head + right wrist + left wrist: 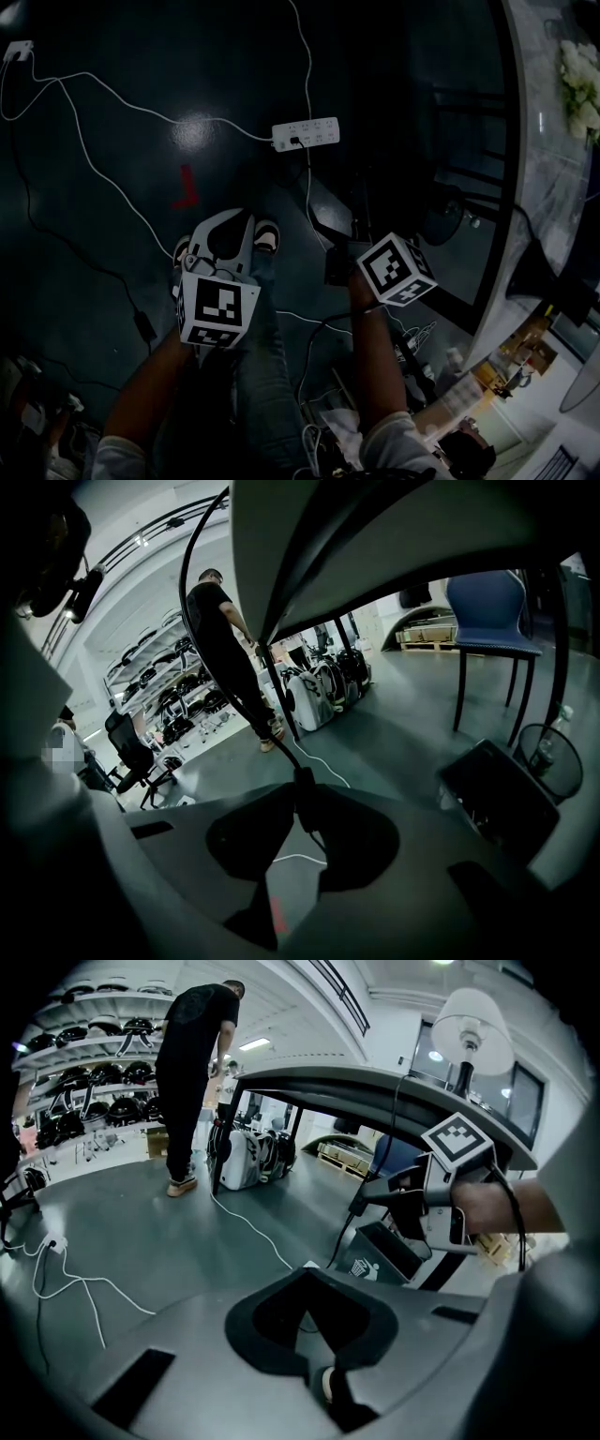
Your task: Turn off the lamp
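Lamp [473, 1021]: white conical shade, black cord switch [305, 794]

Left gripper [225, 225], centre-left of the head view: pale grey shell with a dark spade-shaped cutout. Left marker cube [217, 309] is white with black square patterns.
Right gripper [336, 270], centre-right: black front end, white body. Right marker cube [396, 267] has the same pattern style.
In the left gripper view, a thin black cable [514, 1213] loops over the right hand [487, 1208] at the right edge.
Clothing: light short sleeves [117, 459] along the bottom edge, dark jeans [262, 375], pale sneakers [267, 234].
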Available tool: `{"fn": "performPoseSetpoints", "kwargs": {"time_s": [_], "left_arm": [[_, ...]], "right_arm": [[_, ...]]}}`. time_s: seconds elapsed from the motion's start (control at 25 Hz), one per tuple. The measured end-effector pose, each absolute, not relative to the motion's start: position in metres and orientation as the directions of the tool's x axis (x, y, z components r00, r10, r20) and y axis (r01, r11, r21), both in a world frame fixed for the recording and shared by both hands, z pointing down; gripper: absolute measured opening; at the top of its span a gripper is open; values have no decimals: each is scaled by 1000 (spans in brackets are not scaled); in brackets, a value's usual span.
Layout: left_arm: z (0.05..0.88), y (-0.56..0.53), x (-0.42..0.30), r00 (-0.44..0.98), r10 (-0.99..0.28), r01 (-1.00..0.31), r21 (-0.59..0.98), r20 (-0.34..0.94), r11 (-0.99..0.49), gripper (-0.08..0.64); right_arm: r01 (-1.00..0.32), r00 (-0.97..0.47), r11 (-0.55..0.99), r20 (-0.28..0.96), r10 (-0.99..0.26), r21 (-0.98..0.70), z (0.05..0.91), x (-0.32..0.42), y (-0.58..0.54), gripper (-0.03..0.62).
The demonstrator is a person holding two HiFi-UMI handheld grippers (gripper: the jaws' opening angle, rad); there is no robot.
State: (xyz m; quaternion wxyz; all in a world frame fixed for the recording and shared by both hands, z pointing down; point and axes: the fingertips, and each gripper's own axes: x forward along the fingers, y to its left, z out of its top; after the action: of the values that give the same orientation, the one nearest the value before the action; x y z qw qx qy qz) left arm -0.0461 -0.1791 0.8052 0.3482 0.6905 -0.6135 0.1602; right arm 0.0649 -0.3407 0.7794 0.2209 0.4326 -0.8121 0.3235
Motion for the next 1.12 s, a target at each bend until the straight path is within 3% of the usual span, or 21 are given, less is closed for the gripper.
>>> {"fn": "performPoseSetpoints", "kwargs": {"time_s": [0.44, 0.68, 1.12], "left_arm": [[807, -176, -47, 192, -730, -959, 283, 656, 1, 6], [801, -175, -45, 199, -720, -958, 288, 665, 1, 6], [760, -181, -42, 225, -748, -961, 269, 624, -64, 6]], "right_arm": [[-852, -516, 417, 636, -574, -316, 776, 66, -342, 66], [-849, -520, 423, 641, -565, -316, 772, 68, -337, 123], [-876, -481, 356, 640, -599, -325, 742, 90, -309, 129]]}}
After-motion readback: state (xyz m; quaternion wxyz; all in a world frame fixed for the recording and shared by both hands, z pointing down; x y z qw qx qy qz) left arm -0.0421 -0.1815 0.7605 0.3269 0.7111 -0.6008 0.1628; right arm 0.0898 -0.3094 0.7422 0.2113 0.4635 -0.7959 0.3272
